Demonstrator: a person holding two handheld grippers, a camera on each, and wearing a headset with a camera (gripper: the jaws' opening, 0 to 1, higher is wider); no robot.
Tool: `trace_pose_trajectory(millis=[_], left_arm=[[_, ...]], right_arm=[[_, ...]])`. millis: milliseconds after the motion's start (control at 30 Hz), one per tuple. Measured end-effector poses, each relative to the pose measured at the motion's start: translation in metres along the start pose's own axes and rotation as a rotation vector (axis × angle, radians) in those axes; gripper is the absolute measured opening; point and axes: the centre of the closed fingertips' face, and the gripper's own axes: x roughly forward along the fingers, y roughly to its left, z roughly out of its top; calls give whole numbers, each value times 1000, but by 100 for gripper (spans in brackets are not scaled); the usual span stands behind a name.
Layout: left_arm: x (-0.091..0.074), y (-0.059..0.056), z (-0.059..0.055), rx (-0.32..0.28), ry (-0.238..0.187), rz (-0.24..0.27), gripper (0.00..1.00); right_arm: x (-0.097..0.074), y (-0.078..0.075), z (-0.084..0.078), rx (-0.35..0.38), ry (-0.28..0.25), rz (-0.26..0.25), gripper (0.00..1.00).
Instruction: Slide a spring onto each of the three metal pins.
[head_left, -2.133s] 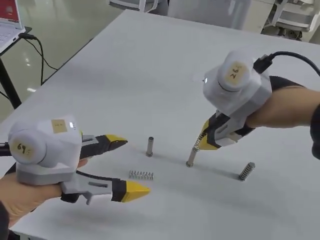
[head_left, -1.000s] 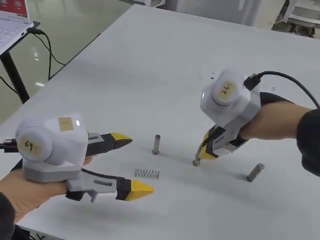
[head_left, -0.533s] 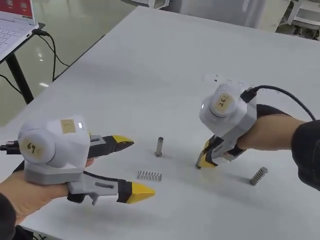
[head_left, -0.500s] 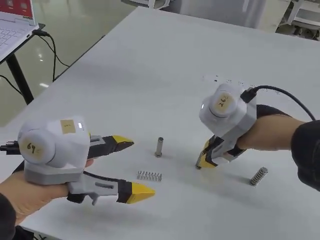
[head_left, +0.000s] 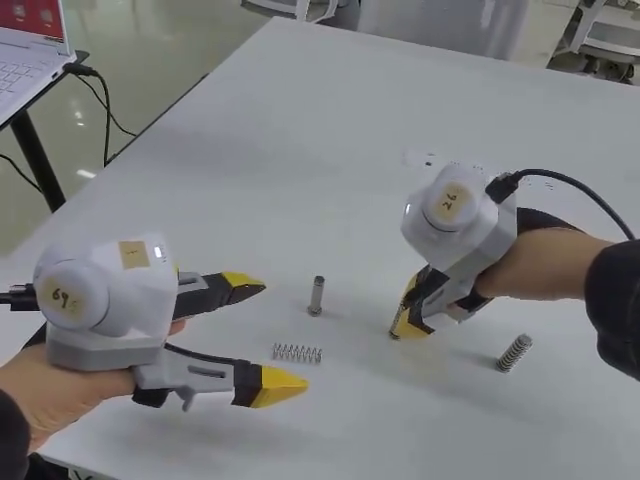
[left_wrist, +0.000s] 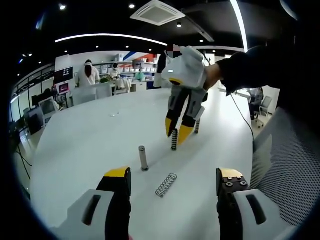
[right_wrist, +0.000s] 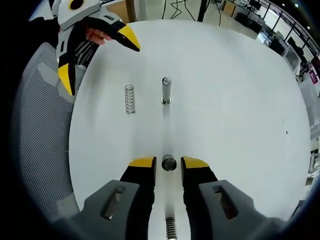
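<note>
A tan sticker (head_left: 66, 297) on the round end of the left gripper (head_left: 272, 333) bore the handwritten number 69, a second sticker (head_left: 447, 203) atop the right gripper (head_left: 405, 324) bore 26, and nothing else could be read.

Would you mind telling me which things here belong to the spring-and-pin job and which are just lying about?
Job: bare pin, loose spring, middle sprung pin, far sprung pin.
Lying about: laptop, mesh chair.
</note>
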Motion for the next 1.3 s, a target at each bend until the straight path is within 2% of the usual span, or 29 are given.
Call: trace_pose_trajectory(millis=[67,233,433,800,1300], left_arm=[[0,0,0,1,0,0,68],[0,0,1,7,3,0,68],[-2,0,1,9,5,4,68],[-6,1,-3,6,15,13,67],[-11,2,-8,0,27,24,67]], right_arm=[[-4,3,6,-10,-6,-2,22],[-10,15,33,-64,-50,7,22],[-5,30,52,-107,-72,27,22],[21,53,64,-132,-78,81,21],[48,61,70,-126,-64,112,16]])
